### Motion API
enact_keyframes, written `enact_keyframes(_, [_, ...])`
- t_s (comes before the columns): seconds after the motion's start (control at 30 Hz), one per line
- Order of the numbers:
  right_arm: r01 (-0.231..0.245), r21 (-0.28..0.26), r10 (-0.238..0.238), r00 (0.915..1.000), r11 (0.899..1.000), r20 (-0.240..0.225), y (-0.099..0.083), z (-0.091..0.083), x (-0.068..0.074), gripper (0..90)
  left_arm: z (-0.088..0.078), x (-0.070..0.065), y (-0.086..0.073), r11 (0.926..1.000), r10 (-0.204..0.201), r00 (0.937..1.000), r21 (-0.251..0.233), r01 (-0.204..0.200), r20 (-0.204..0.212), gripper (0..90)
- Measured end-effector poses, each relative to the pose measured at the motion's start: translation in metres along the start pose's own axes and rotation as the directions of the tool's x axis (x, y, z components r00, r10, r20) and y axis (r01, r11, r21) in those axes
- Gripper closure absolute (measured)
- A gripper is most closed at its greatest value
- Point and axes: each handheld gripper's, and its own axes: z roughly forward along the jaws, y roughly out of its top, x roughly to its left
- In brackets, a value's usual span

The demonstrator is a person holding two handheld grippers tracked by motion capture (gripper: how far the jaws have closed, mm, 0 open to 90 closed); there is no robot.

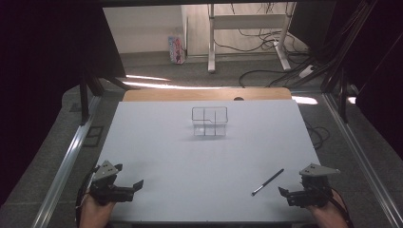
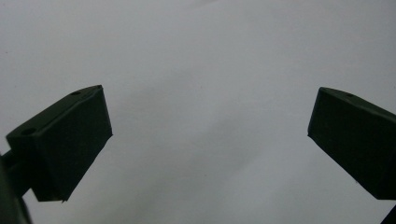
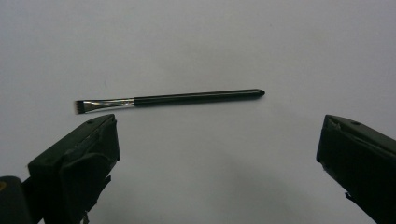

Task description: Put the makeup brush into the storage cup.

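Observation:
A thin make-up brush with a black handle, silver ferrule and short flat bristles lies on the white table top at the front right. In the right gripper view the brush lies crosswise just beyond my right gripper, whose jaws stand wide apart with nothing between them. From above, my right gripper sits a little right of the brush, near the front edge. My left gripper rests at the front left, open and empty, and in its own view the left gripper faces bare white surface.
A small clear organiser with several compartments stands at the table's far middle. A wooden board edge runs behind the white top. Metal frame rails flank both sides; cables and desk legs lie on the floor beyond.

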Motion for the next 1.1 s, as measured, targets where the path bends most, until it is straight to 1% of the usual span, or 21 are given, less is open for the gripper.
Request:
enact_keyframes(0.47, [0.017,0.025,-0.017,0.9998,1.000,0.004,0.012,-0.003,-0.002,0.0,0.001,0.000,0.001,1.0000,0.003,0.9999,0.006,-0.003,-0.011,0.0])
enact_keyframes(0.5, [0.010,0.026,-0.010,0.9999,1.000,-0.005,0.012,-0.003,-0.003,0.0,0.001,0.000,0.000,1.0000,0.002,0.9999,0.007,-0.002,-0.012,0.0])
enact_keyframes(0.53, [0.010,0.026,-0.010,0.9999,1.000,-0.005,0.012,-0.003,-0.003,0.0,0.001,0.000,0.000,1.0000,0.002,0.9999,0.007,-0.002,-0.012,0.0])
enact_keyframes(0.57, [-0.001,0.027,0.001,1.0000,1.000,-0.008,0.012,-0.002,-0.004,0.0,0.001,0.000,0.001,1.0000,0.002,0.9999,0.008,-0.002,-0.013,0.0])
enact_keyframes(0.6, [-0.012,0.037,0.012,0.9999,0.999,-0.009,0.013,-0.001,-0.005,0.0,0.001,0.000,0.001,1.0000,0.002,0.9999,0.008,-0.002,-0.011,0.0])
enact_keyframes(0.67, [-0.009,0.047,0.010,0.9999,0.999,-0.008,0.013,-0.001,-0.005,0.0,0.001,-0.001,0.001,0.9999,0.004,0.9999,0.011,-0.003,-0.013,0.0])
enact_keyframes(0.77, [0.010,0.066,-0.010,1.0000,0.998,0.002,0.015,0.000,-0.004,0.0,0.001,0.000,0.000,0.9999,0.002,0.9999,0.010,-0.001,-0.012,0.1])
enact_keyframes(0.8, [0.010,0.073,-0.010,0.9999,0.997,0.004,0.015,0.001,-0.004,0.0,0.002,0.000,0.000,1.0000,-0.004,0.9999,0.007,0.004,-0.011,0.1])
enact_keyframes(0.83, [0.012,0.083,-0.012,0.9999,0.997,0.001,0.016,0.001,-0.005,0.0,0.001,0.000,0.000,0.9999,0.002,0.9999,0.013,-0.002,-0.011,0.0])
enact_keyframes(1.03, [0.016,0.098,-0.016,0.9999,0.995,0.005,0.021,0.003,-0.005,0.0,0.002,0.000,0.000,0.9998,0.003,0.9999,0.018,-0.003,-0.011,0.0])
enact_keyframes(1.1, [0.023,0.111,-0.023,0.9997,0.994,0.002,0.024,0.005,-0.005,0.0,0.002,0.000,0.000,0.9998,0.002,0.9999,0.018,-0.002,-0.011,0.0])
